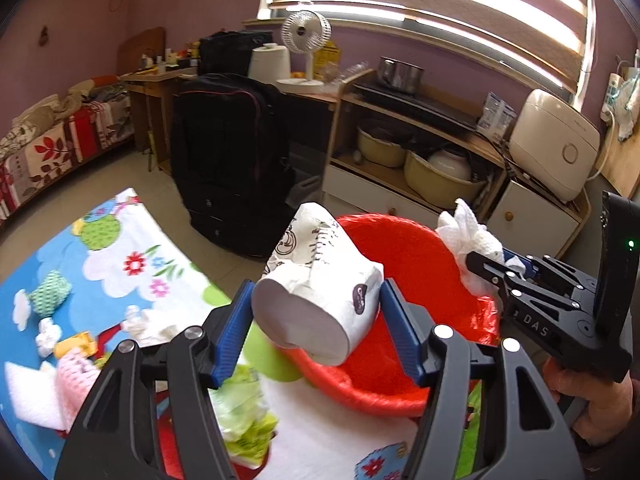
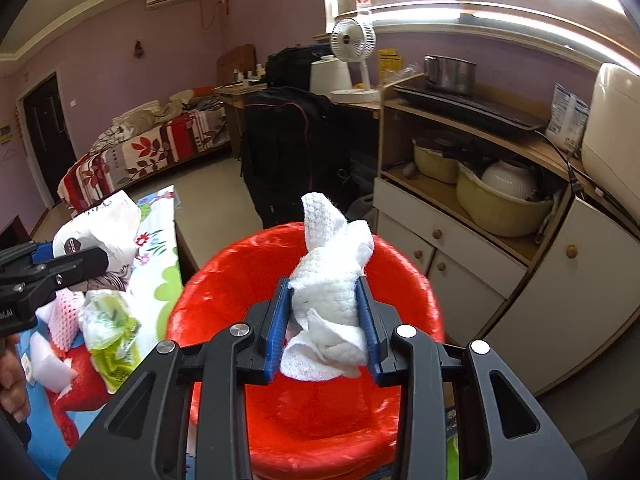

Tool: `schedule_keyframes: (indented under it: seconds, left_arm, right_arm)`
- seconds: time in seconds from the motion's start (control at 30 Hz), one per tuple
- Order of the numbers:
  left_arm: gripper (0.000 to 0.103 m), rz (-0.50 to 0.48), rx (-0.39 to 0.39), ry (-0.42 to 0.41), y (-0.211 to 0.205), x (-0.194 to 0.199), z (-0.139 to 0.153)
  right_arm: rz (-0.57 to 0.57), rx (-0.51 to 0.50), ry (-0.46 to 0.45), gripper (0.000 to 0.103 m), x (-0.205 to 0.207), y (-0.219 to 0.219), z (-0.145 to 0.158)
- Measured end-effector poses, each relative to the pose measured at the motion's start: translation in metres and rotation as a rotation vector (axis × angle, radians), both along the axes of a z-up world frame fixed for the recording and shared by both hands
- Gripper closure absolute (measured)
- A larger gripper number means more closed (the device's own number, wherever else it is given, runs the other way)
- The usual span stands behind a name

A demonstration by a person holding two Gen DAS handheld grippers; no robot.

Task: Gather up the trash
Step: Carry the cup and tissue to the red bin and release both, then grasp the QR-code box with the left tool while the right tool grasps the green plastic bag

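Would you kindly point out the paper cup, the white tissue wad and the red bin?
paper cup (image 1: 320,292), left wrist view, on its printed side wall.
white tissue wad (image 2: 326,312), right wrist view, on its middle between the pads.
red bin (image 2: 224,280), right wrist view, on its left rim.

Crumpled white paper cup with black print (image 1: 320,280): held tilted between blue fingers, at the near rim of the bin.
Crumpled white paper towel wad (image 2: 332,312): pinched between blue fingers above the bin's opening, one corner standing upward.
Round red bin lined with a red plastic bag (image 2: 224,276): open, standing at the edge of the cartoon-print cloth surface (image 1: 120,252).
Crumpled yellow-green plastic wrapper (image 1: 244,412), pink foam net (image 1: 74,380), small white tissue wads (image 1: 48,334): lying loose on that surface, beside the bin.
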State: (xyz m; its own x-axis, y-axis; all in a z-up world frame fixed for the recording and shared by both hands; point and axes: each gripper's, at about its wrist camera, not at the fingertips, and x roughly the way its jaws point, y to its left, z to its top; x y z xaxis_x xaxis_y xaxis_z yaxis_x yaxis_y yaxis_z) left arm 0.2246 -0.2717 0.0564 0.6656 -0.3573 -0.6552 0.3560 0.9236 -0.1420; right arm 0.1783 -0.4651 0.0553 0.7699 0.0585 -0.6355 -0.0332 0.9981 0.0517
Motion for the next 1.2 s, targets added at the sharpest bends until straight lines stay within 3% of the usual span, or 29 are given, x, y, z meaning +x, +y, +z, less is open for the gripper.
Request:
schedule_keyframes:
  seconds: [0.07, 0.1, 0.17, 0.23, 0.27, 0.3, 0.67, 1.2]
  left_arm:
    - [0.039, -0.041, -0.018, 0.016, -0.012, 0.007, -0.006]
    - [0.026, -0.065, -0.027, 0.030, -0.019, 0.011, -0.010]
    - [0.016, -0.085, -0.035, 0.041, -0.026, 0.015, -0.016]
    - [0.016, -0.086, -0.027, 0.060, -0.027, 0.016, -0.021]
    - [0.016, -0.081, -0.029, 0.064, -0.025, 0.016, -0.022]
    - [0.016, -0.072, -0.030, 0.065, -0.021, 0.014, -0.024]
    - [0.016, 0.066, 0.023, 0.007, 0.049, -0.038, -0.017]
    - [0.013, 0.296, 0.008, -0.016, 0.154, -0.127, -0.026]
  right_arm:
    - [-0.009, -0.004, -0.002, 0.065, 0.002, -0.006, -0.003]
    - [-0.009, -0.004, -0.002, 0.065, 0.002, -0.006, -0.003]
    - [-0.023, -0.016, 0.000, 0.063, 0.003, -0.008, -0.006]
    - [-0.034, -0.021, 0.004, 0.049, 0.004, -0.011, -0.009]
    - [-0.037, -0.024, 0.004, 0.033, 0.005, -0.011, -0.009]
    - [-0.040, -0.034, -0.009, 0.029, 0.003, -0.009, -0.009]
    - [-0.005, -0.025, -0.008, 0.023, -0.012, 0.033, -0.009]
    - [0.180, 0.006, 0.001, 0.021, -0.056, 0.136, -0.020]
